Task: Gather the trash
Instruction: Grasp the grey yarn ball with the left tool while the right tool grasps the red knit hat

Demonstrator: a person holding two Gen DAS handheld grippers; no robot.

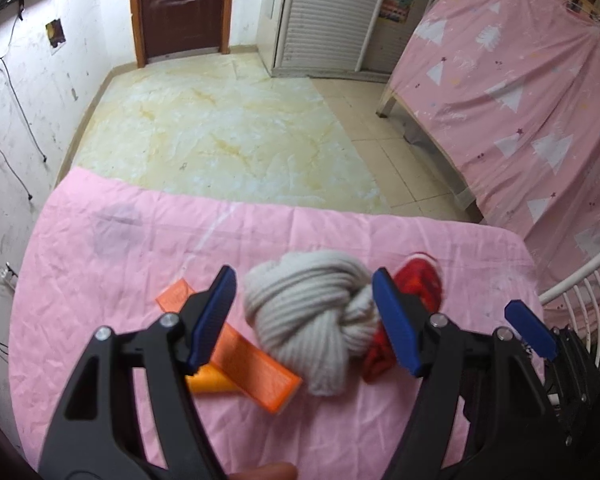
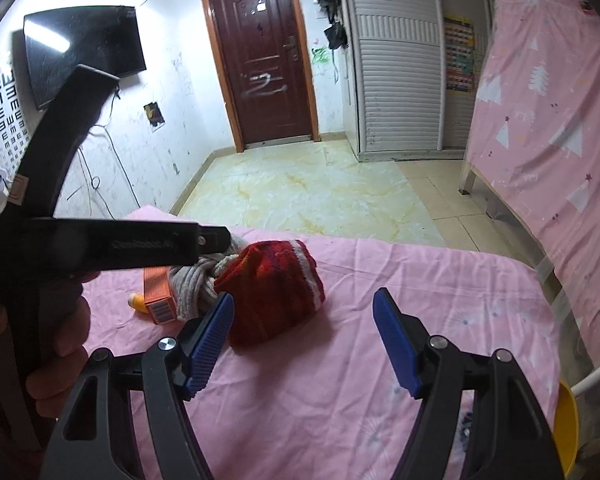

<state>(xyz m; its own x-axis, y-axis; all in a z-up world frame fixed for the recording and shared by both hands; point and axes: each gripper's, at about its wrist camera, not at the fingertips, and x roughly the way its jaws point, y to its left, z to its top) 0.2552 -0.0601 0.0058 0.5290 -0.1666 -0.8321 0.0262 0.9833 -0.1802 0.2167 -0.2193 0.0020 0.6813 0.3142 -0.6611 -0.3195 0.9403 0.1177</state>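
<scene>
Jaws agape over knotted grey sock (image 1: pixel 312 312)

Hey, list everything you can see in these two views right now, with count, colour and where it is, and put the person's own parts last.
Knotted ribbed sock bundle: one, grey, on the pink cloth, between the left gripper's open jaws in its view.
Knitted sock bundle with white band: one, red, right of the grey one, touching it.
Cardboard box: one, orange, left of the grey bundle.
Rounded item: one, yellow-orange, beside the box; kind unclear.
Crumpled cloth: one, pink, covering the work surface.
Sheet with white trees: one, pink, draped at right.
Door: one, dark brown, far wall.
Screen: one, black, on left wall.
Left gripper: black, blue pads, open.
Right gripper: same, open.
Hand: one, holding the left gripper.
</scene>
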